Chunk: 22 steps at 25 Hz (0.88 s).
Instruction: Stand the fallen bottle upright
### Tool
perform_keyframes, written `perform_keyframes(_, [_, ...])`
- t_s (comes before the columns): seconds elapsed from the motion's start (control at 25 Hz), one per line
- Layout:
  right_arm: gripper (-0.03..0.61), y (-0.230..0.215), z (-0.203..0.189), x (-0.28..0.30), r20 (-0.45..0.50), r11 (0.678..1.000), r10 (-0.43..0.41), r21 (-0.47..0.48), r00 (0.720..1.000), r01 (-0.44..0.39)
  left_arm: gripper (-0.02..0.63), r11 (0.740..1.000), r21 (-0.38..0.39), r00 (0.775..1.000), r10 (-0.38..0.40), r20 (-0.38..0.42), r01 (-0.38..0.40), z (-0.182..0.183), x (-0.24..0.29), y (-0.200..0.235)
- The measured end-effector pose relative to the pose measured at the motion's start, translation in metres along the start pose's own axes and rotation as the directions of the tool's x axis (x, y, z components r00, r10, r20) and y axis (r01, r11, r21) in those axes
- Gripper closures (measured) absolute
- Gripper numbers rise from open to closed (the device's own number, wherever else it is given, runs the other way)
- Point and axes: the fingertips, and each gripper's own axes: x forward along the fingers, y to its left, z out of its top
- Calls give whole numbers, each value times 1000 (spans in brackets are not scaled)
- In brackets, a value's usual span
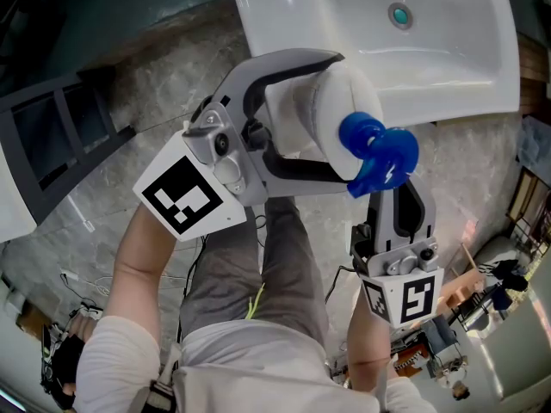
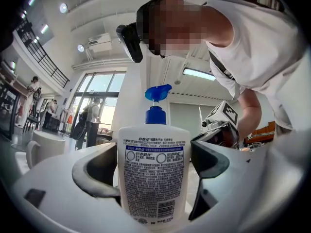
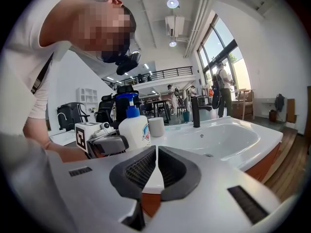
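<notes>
Looking steeply down in the head view, the left gripper [image 1: 337, 119] was clamped around the white plastic bottle [image 1: 301, 110], one jaw on each side of its body. The bottle's blue pump head [image 1: 379, 151] pointed up toward the camera, so the bottle looked close to vertical. It sat just at the near edge of the white ceramic basin [image 1: 448, 67]. The right gripper [image 1: 399, 198] hung just beside and below the pump, carrying nothing.

Seen from the left gripper view, the bottle [image 2: 154, 174] filled the gap between the jaws, its printed back label facing the camera and its blue pump head [image 2: 155, 103] in line above it. The right gripper [image 2: 221, 123] showed beyond it to the right.

From the right gripper view, that gripper's jaws [image 3: 156, 154] were pressed together with nothing between them. Beyond them the bottle [image 3: 133, 130] stood upright in the left gripper [image 3: 104, 141], just beside a white cylindrical cup [image 3: 156, 126] and left of the basin [image 3: 228, 140] with its black tap [image 3: 195, 111]. The bottle's base was hidden, so whether it rested on the counter could not be told.

Judging by this, the righting was essentially done. Setting the base down firmly and letting go remained.
</notes>
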Motion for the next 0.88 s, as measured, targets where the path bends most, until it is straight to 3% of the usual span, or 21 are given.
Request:
perform_keyframes(0.44, [537,4,13,-8,16,1000,-12,-8,1000,13,133,999,-28,1000,20,-13,-21,2,-4,4])
perform_keyframes(0.88, [537,17,30,-17,52,1000,-19,-15,998,20,133,999,-3,997,33,-69,-33,13,-15,-3])
